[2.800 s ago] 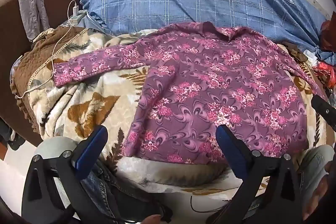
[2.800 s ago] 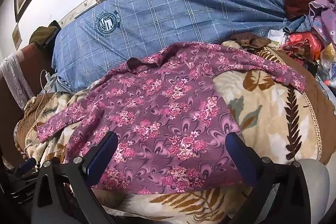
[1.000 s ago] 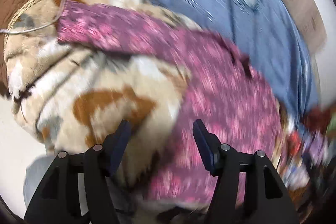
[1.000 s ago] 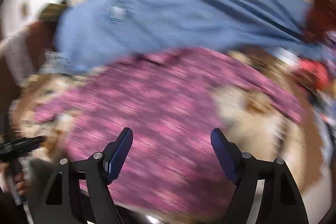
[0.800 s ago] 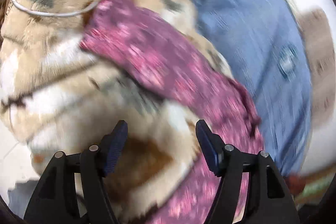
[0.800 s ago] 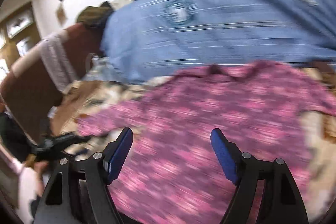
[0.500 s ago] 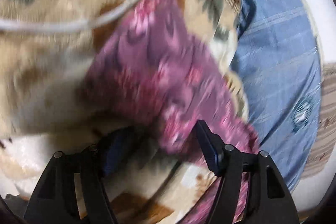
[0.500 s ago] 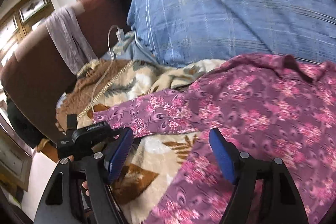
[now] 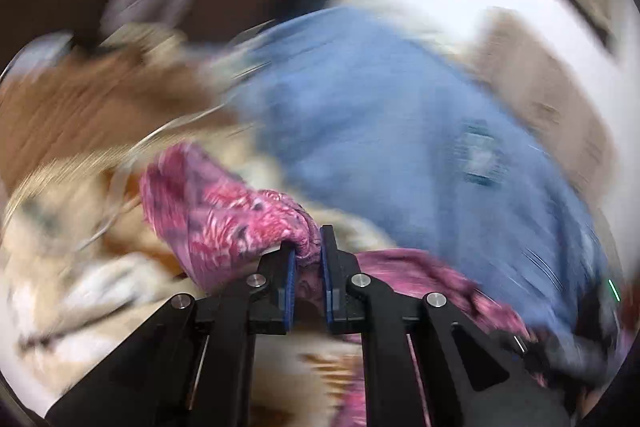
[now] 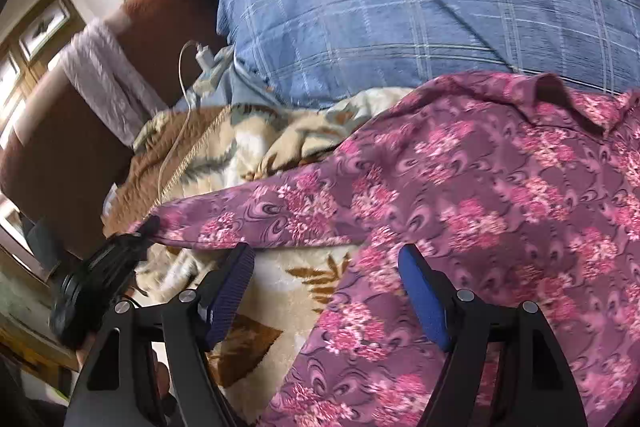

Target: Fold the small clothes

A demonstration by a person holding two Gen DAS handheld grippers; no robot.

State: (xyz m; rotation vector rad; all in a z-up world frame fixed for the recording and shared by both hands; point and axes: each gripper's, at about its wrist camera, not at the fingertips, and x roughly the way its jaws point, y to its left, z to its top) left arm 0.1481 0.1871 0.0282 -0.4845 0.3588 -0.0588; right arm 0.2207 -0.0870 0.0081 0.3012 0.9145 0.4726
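Since half a second ago left gripper (image 9: 307, 259) has clamped the sleeve cuff (image 9: 224, 211) at the blanket's (image 10: 280, 279) left edge; thin pinch, fast swing could slip it or snag the white cable (image 10: 180, 131); right gripper (image 10: 326, 291) hovers wide, empty, over the floral shirt (image 10: 480, 211) mid-blanket; blue quilt (image 10: 400, 7) beyond.

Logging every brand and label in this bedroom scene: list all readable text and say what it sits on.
Round emblem on the blue quilt: teal crest with lettering around its ring, too blurred and cropped to read.
Same emblem in the left wrist view: motion-blurred, unreadable.
Left tool, seen by the right camera: no readable marking.
Floral shirt: pattern only, no words.
No text can be read.
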